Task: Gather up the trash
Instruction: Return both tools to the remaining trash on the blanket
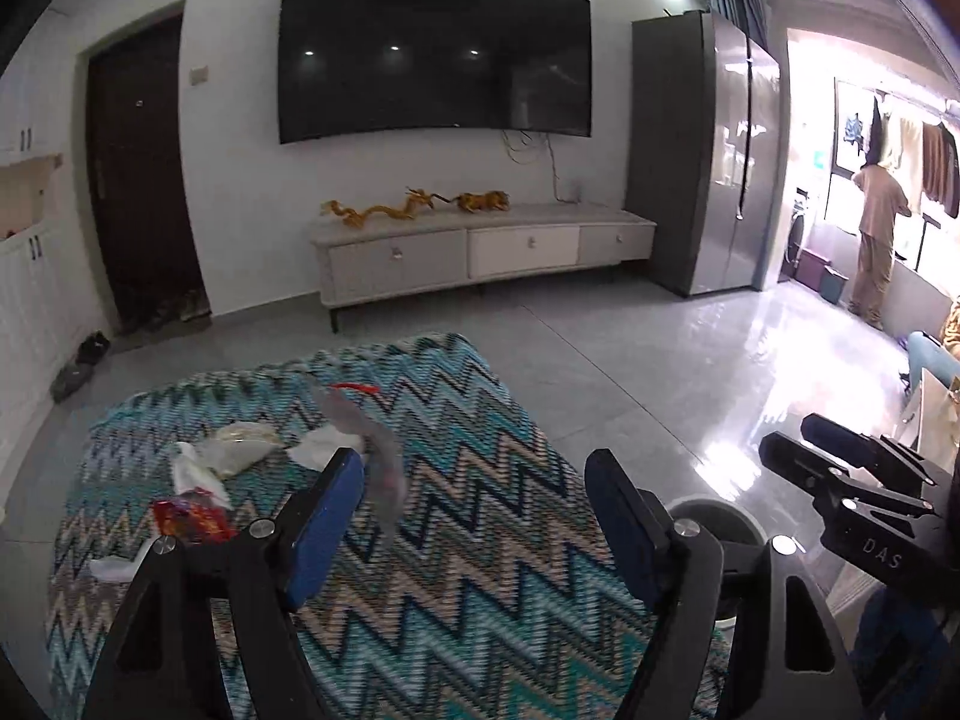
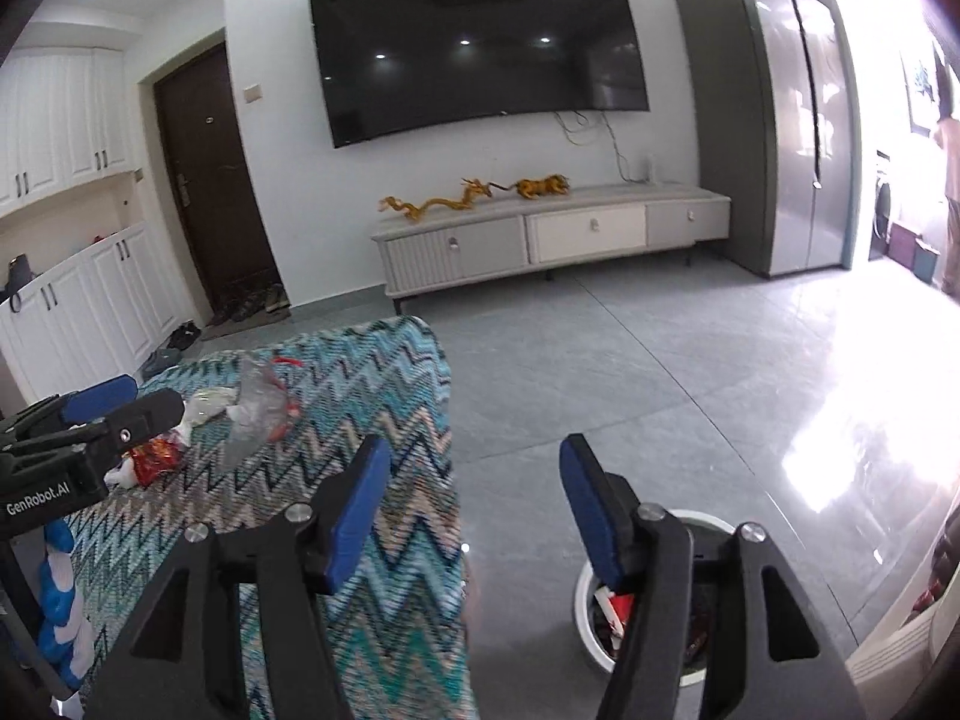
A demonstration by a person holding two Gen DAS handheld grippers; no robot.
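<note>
Both claws are empty right now. The left claw (image 1: 474, 474) has its blue pads spread wide with nothing pinched between them. There's a blurry clear plastic wrapper with a red strip (image 1: 375, 456) right by its left pad, but I can't tell if it's touching the pad, dangling, or dropping. The right claw (image 2: 471, 480) is spread too, nothing in it, and it's sitting above the gap between the table and the floor.

Just below the right claw is the round white trash bin (image 2: 585, 612) on the grey tile floor, with some red and white scraps already inside. So my read is a drop-off is done and this is the in-between bit, going back for more.

The rest of the trash is on the table with the teal zigzag cloth (image 1: 480, 540): a red shiny snack wrapper (image 1: 192, 519), crumpled white tissues (image 1: 192, 471), another white tissue (image 1: 318, 450), and a cloudy plastic bag (image 1: 240, 447), all bunched at the far left of the table.

Next move, I'd guess: reach out to that pile, come down on one piece with the pads either side, and pinch it low since that stuff is thin and slippery. The blurry wrapper might need re-grabbing.
</note>
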